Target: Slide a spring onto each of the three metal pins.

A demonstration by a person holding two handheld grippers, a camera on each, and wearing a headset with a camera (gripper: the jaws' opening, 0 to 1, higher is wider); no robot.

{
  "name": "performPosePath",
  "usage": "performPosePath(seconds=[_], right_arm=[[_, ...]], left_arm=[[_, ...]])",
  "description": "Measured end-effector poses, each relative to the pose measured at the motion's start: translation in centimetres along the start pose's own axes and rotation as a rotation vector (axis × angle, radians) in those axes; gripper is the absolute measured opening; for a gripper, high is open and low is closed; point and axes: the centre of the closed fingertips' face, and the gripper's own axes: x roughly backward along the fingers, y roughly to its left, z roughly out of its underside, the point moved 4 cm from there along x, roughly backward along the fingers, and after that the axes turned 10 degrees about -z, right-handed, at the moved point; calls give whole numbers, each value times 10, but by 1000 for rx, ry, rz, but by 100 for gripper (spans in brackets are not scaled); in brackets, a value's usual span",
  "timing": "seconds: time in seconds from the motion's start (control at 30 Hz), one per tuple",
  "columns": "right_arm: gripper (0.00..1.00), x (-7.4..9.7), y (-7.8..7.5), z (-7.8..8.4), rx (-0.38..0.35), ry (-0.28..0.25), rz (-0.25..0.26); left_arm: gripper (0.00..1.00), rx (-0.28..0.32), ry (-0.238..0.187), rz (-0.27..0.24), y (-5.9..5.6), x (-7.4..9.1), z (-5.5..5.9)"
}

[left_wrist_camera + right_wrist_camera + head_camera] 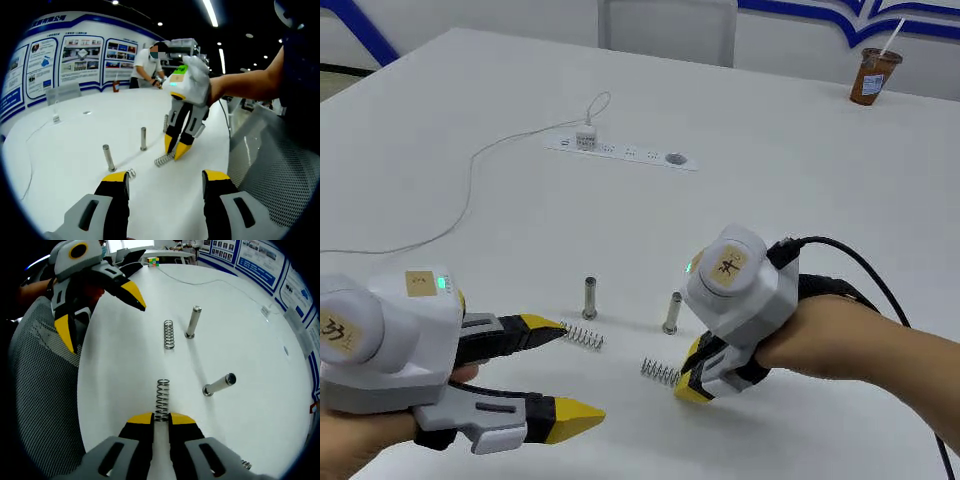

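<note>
Right gripper view: your right gripper (155,417) pinches only the tip of a spring (161,400) lying near the right pin (218,385); lifted, it could flick free. Your left gripper (165,176) gapes wide, empty.

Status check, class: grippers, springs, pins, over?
Left gripper open, empty. Right gripper shut on one spring, lying flat. Two pins upright, bare. Nothing in the way.

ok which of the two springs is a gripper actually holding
The spring nearer the person, one end pinched in the right gripper's jaws. The other spring lies loose by the left gripper's tip.
</note>
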Motion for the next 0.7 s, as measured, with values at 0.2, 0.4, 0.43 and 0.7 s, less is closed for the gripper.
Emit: performPosePath(seconds=[0.2, 0.4, 0.43, 0.7], right_arm=[[12, 3, 0, -1, 9, -3, 10], [11, 14, 7, -6, 37, -4, -1], [11, 16, 9, -7, 44, -5, -2], [11, 35, 26, -21, 121, -14, -23]], left_arm=[[60, -13, 7, 12, -3, -4, -1], [59, -39, 26, 38, -7, -11, -1], [58, -45, 29, 43, -8, -12, -1], [51, -86, 27, 85, -13, -24, -8]])
